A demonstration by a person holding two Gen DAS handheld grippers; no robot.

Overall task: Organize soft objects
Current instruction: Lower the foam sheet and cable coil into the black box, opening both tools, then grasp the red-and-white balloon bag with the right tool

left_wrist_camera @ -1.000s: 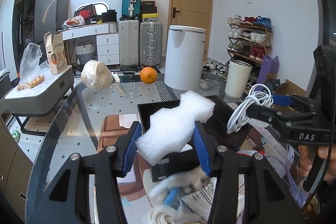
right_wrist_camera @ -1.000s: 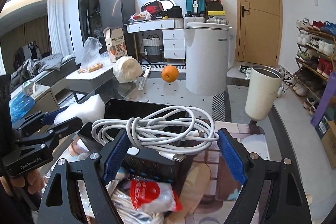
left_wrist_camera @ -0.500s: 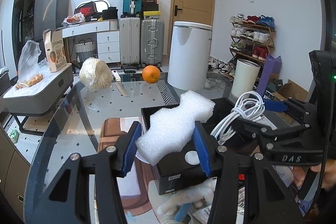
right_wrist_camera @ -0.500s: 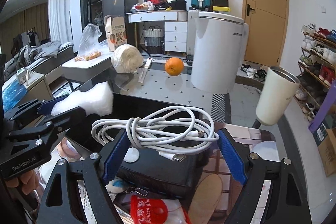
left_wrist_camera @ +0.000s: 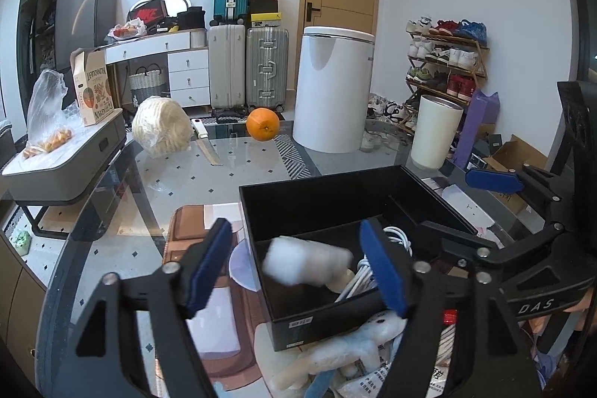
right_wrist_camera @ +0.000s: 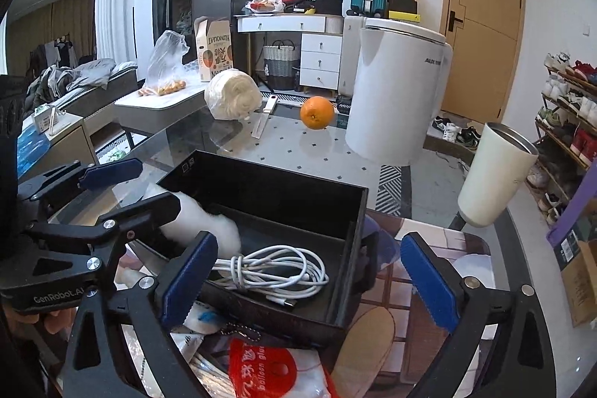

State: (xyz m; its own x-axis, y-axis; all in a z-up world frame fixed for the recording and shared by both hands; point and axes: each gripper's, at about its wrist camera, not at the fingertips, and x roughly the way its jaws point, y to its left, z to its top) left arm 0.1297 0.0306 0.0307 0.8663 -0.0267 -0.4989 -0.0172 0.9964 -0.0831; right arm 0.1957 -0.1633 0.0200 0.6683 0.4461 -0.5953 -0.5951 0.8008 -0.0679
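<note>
Both tongs stood apart over the box point(right_wrist_camera: 358, 211), gripping nothing: left tongs point(left_wrist_camera: 294, 267) above the foam point(left_wrist_camera: 306, 265), right tongs point(right_wrist_camera: 309, 282) above the cable point(right_wrist_camera: 276, 271), both apparently dropped inside for tidying.

A glass table point(left_wrist_camera: 112, 211) with a dark rim carried everything. Toward its far edge lay a wrapped white bundle point(left_wrist_camera: 162, 125), a knife point(left_wrist_camera: 207, 146) just beside it and an orange point(left_wrist_camera: 262, 124) further right. A pale tumbler point(left_wrist_camera: 434, 131) stood near the far right edge. A brown mat point(left_wrist_camera: 194, 230) lay in the middle, with an open black box point(right_wrist_camera: 268, 207) resting partly on it. Along the near edge lay a heap of small packets, among them a red-and-white bag point(right_wrist_camera: 276, 370) and a pale blue soft toy point(left_wrist_camera: 335, 353)
</note>
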